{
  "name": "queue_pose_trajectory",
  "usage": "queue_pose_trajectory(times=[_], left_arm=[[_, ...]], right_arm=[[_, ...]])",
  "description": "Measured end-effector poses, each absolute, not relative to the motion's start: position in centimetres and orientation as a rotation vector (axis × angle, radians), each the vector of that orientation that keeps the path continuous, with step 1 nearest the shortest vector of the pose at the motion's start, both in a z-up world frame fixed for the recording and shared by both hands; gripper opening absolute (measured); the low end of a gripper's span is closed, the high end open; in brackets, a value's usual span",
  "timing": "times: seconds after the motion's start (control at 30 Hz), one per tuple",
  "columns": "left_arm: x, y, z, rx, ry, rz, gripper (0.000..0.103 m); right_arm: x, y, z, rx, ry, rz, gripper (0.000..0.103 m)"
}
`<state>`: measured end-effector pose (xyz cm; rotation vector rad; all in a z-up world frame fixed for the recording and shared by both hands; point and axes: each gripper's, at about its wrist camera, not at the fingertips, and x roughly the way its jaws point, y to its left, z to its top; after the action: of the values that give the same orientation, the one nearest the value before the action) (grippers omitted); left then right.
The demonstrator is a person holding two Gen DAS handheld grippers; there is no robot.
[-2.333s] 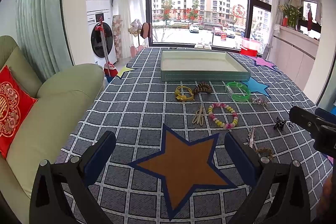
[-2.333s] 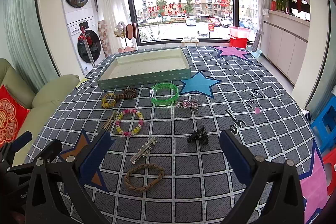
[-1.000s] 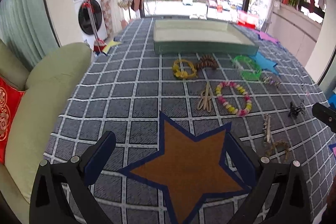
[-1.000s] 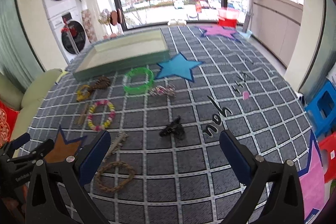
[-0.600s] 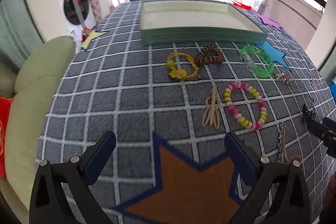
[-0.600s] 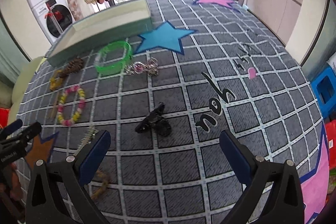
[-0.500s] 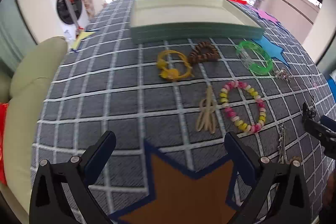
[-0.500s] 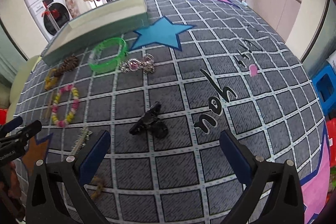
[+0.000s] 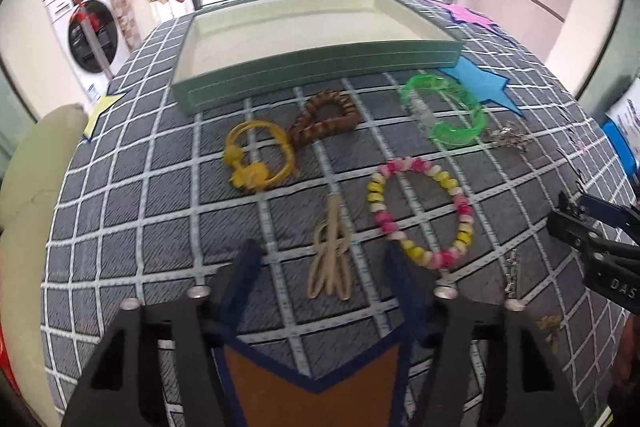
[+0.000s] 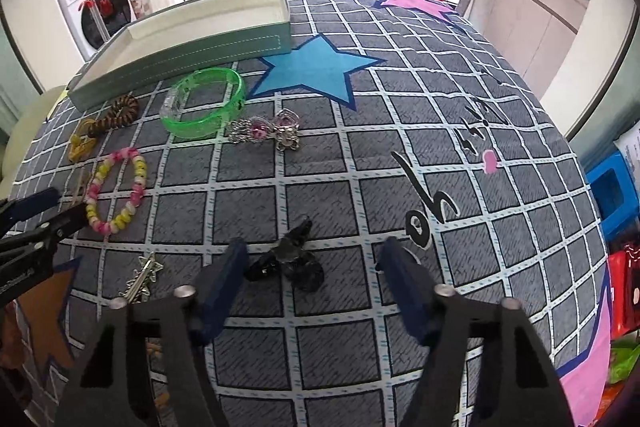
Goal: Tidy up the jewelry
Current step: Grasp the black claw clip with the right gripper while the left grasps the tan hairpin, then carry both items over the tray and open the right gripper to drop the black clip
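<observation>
Left wrist view shows the left gripper (image 9: pixel 324 267) lower and nearer the tray (image 9: pixel 316 67) than a second ago. Its jaws were wide; now they are closing around the beige hair tie (image 9: pixel 330 263), not yet pinching it. This hair tie lies in front of the tray, well apart from it. The right gripper (image 10: pixel 312 263) has dropped too, jaws closing around the black hair clip (image 10: pixel 292 255). I think both pickups are starting, and the tray has nothing in it yet.

Beige hair tie (image 9: pixel 331 259) — between closing fingers (image 9: pixel 240 279)
</observation>
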<state>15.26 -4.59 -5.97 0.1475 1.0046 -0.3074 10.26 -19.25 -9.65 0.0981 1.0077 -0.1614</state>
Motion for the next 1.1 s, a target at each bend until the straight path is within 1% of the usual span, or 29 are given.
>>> queue_pose_trajectory(times=[0.03, 0.07, 0.1, 0.2, 0.23, 0.27, 0.3, 0.4, 0.7, 0.9, 1.1], left_arm=[[15.2, -4.8, -5.9, 0.152, 1.000, -0.319, 0.049], [15.2, -4.9, -5.8, 0.152, 0.996, -0.328, 0.041], [15.2, -5.0, -5.8, 0.149, 0.996, -0.331, 0.031], [15.1, -4.5, -5.7, 0.101, 1.002, -0.353, 0.029], [15.1, -4.2, -5.6, 0.077, 1.009, -0.361, 0.022], [15.2, -3.9, -5.6, 0.058, 1.013, -0.367, 0.022], [15.1, -3.6, -5.5, 0.035, 1.017, -0.370, 0.022], [15.0, -2.9, -4.9, -0.003, 1.011, -0.382, 0.022], [14.4, -2.8, -3.5, -0.005, 0.979, -0.407, 0.022], [14.8, -2.3, -0.6, -0.025, 0.934, -0.418, 0.022], [16.8, -1.7, 2.7, -0.050, 0.895, -0.419, 0.022]], right_arm=[[10.2, -19.2, -9.6, 0.097, 1.007, -0.160, 0.058], [10.1, -19.1, -9.5, 0.096, 1.005, -0.159, 0.048], [10.1, -19.0, -9.4, 0.096, 1.003, -0.158, 0.033], [10.1, -18.9, -9.3, 0.100, 1.004, -0.157, 0.032], [10.0, -19.0, -9.2, 0.103, 1.003, -0.155, 0.030], [10.0, -19.0, -9.1, 0.106, 0.998, -0.154, 0.026], [9.8, -19.1, -8.8, 0.111, 0.989, -0.149, 0.025], [9.7, -19.5, -8.3, 0.157, 0.981, -0.117, 0.025], [9.6, -20.3, -6.9, 0.229, 0.960, -0.079, 0.025], [10.4, -20.3, -4.6, 0.256, 0.929, -0.028, 0.025], [13.5, -20.0, -1.7, 0.273, 0.902, 0.052, 0.025]])
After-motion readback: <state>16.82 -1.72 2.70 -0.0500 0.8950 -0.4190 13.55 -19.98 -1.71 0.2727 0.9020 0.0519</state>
